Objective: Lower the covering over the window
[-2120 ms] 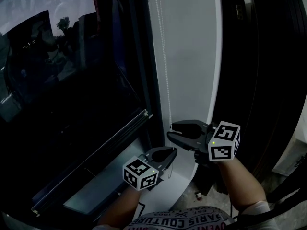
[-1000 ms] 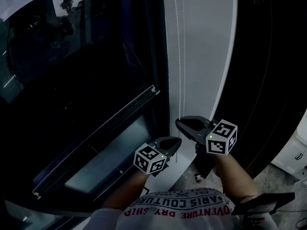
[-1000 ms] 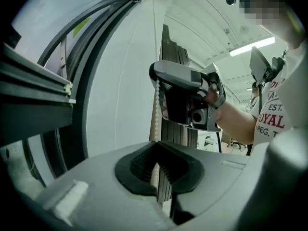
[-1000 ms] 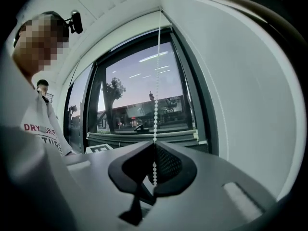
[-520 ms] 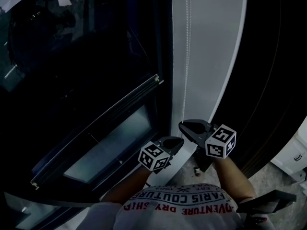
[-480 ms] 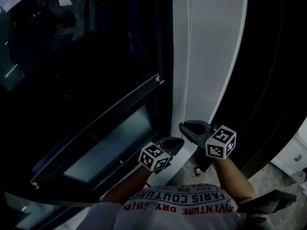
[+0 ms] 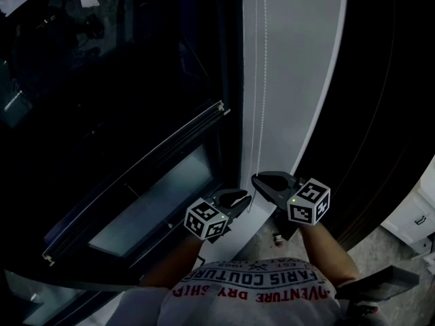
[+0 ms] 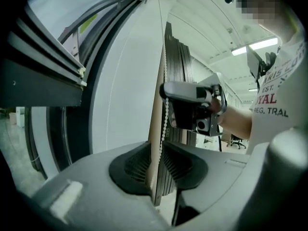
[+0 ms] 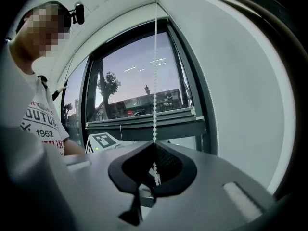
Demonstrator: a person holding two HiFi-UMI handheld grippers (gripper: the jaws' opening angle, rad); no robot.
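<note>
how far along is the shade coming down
Partway. The shade's bottom rail hangs low, with a strip of glass below it uncovered. Right tool is shut on the bead chain; left tool stands open round it. Remaining: more pulling until that glass is covered.

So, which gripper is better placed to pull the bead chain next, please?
Probably the right gripper: it is shut on the bead chain, while the left gripper has its jaws apart around it.

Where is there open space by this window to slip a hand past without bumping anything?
The white wall strip is bare between the white bead chain and the dark panel on its right. Lower down it is crowded: the right gripper is shut on the chain, with the left gripper close beside it.
</note>
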